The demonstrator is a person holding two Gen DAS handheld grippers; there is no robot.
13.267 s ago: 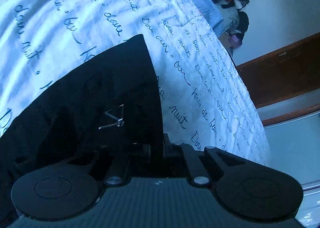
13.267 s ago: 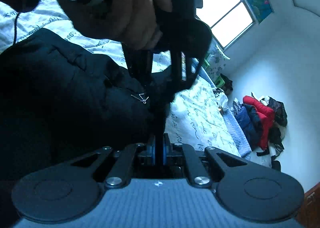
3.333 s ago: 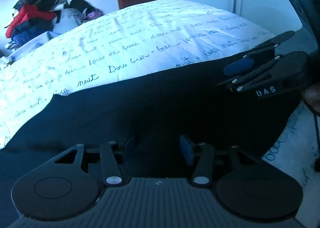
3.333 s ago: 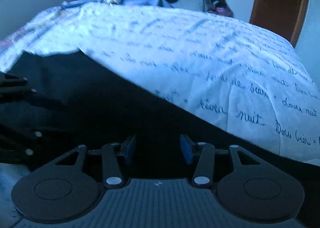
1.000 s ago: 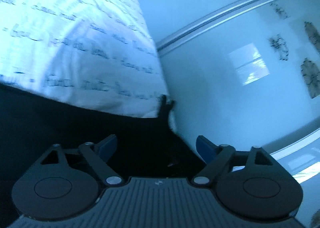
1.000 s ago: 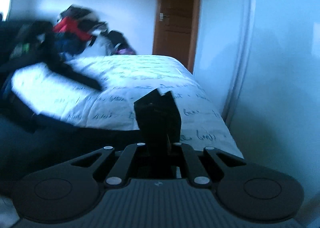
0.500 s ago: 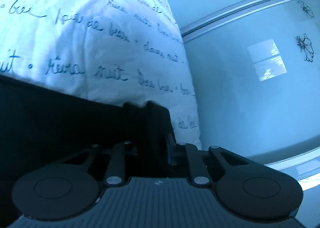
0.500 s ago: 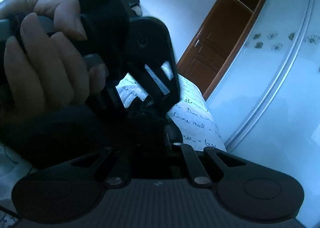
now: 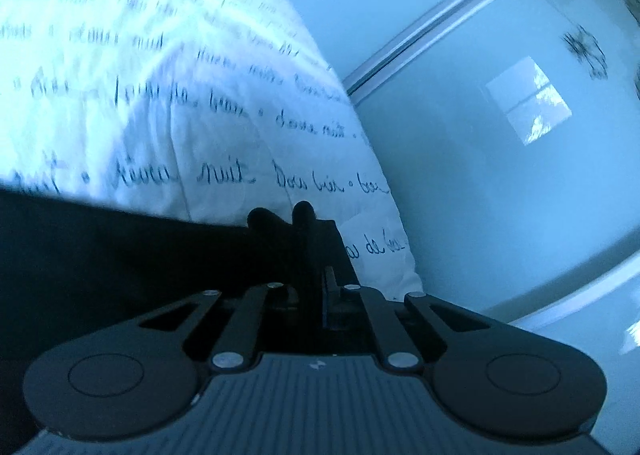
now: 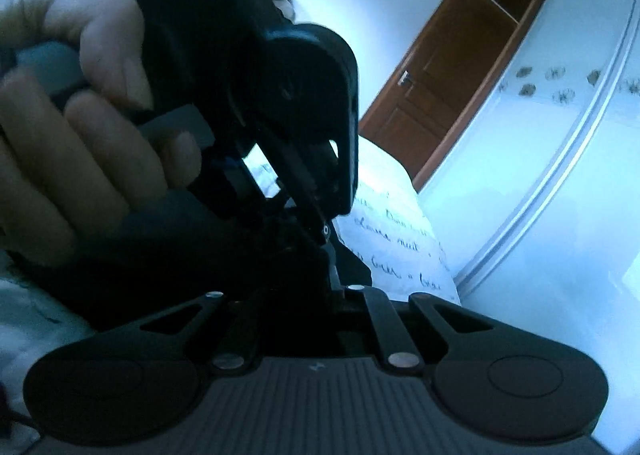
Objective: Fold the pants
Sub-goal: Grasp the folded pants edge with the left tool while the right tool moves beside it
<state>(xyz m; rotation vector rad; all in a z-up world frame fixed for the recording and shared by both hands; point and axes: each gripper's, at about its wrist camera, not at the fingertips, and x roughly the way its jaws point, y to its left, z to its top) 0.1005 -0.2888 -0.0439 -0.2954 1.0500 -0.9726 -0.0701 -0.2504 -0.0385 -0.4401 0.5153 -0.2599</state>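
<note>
The black pants lie across the lower left of the left wrist view, on the white bed sheet with script writing. My left gripper is at the bed's corner, its jaws closing the last bit, pads pressed on a bunched corner of the pants. In the right wrist view my right gripper is shut on dark pants fabric. The left gripper, held by a hand, hangs just above and in front of it, almost touching. Fingertips of both are hidden in black cloth.
A pale sliding wardrobe door with flower prints stands close along the bed's right side. A brown room door is beyond the bed's far end. The bed edge drops off just right of both grippers.
The left jaws, wide open a second ago, have closed on the pants corner. The right gripper has rolled and swung in with its fabric until it sits right under the left gripper.
</note>
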